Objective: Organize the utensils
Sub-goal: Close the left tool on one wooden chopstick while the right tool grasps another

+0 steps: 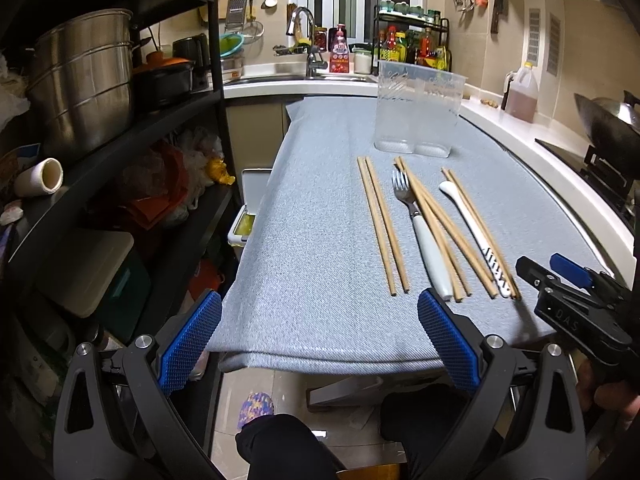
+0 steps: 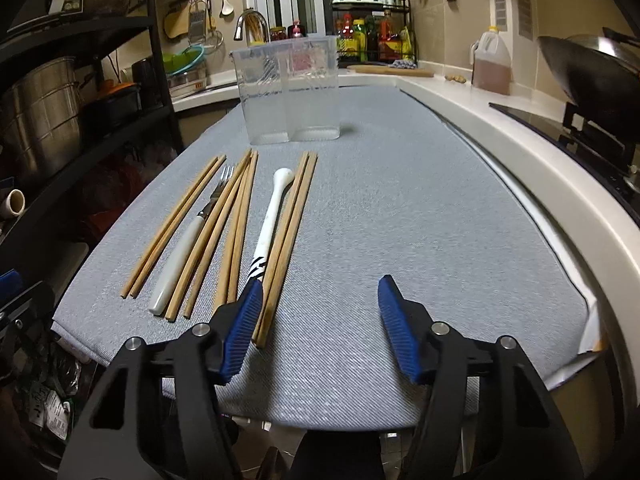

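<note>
**A:** Why'd we leave the wooden chopsticks [image 2: 280, 236] flat in front of the clear plastic two-compartment holder [image 2: 290, 92]?

**B:** Easy picking. Our right gripper [image 2: 320, 320] hung beside them, jaws apart, empty; left gripper [image 1: 320, 340] gaped too.

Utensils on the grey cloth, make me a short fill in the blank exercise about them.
1. The only metal-tined utensil is a white-handled ____.
2. The clear container behind the utensils holds ____.
3. The white spoon lies directly beside a pair of ____.
4. The right tool stands ____, gripping nothing.

Missing words: fork; nothing; chopsticks; open
</note>
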`<action>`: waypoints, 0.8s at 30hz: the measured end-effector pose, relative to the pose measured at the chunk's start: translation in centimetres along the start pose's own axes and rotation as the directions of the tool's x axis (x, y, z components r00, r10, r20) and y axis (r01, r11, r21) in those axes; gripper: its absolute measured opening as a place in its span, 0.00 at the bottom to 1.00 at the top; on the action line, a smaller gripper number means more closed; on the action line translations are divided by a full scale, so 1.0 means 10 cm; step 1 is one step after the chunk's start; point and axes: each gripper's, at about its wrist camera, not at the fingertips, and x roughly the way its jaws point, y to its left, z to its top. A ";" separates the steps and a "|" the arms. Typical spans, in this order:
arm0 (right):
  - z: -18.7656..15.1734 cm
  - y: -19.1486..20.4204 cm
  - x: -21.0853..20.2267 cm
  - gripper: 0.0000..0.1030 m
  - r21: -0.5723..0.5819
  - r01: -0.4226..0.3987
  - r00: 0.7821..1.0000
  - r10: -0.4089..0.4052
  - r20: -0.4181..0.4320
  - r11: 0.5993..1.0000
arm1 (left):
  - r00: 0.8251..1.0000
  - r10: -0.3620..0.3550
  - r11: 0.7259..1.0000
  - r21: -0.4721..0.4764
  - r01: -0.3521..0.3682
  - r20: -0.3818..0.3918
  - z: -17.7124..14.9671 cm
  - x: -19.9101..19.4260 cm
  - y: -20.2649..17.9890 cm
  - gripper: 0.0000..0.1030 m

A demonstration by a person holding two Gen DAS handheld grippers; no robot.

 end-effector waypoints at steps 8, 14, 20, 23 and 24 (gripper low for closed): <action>-0.06 0.07 0.09 0.52 -0.019 -0.006 1.000 0.005 -0.004 1.000 | 1.000 0.003 1.000 0.001 -0.003 -0.020 0.06 0.19 -0.03 0.93; -0.06 0.00 0.09 0.52 0.007 -0.010 1.000 0.010 -0.005 1.000 | 1.000 0.001 1.000 0.000 -0.001 -0.029 0.09 0.27 -0.08 0.93; -0.07 0.04 0.15 0.53 -0.039 0.038 0.999 -0.037 0.018 0.999 | 1.000 0.005 1.000 0.012 -0.004 -0.030 0.10 0.31 -0.12 0.93; -0.09 0.04 0.16 0.52 -0.039 0.034 0.999 -0.032 0.040 0.999 | 1.000 -0.008 1.000 0.010 0.008 -0.030 0.11 0.36 -0.14 0.93; -0.12 0.02 0.15 0.51 -0.040 0.030 0.998 -0.028 0.053 0.999 | 0.999 -0.012 1.000 0.009 0.013 -0.029 0.10 0.37 -0.14 0.93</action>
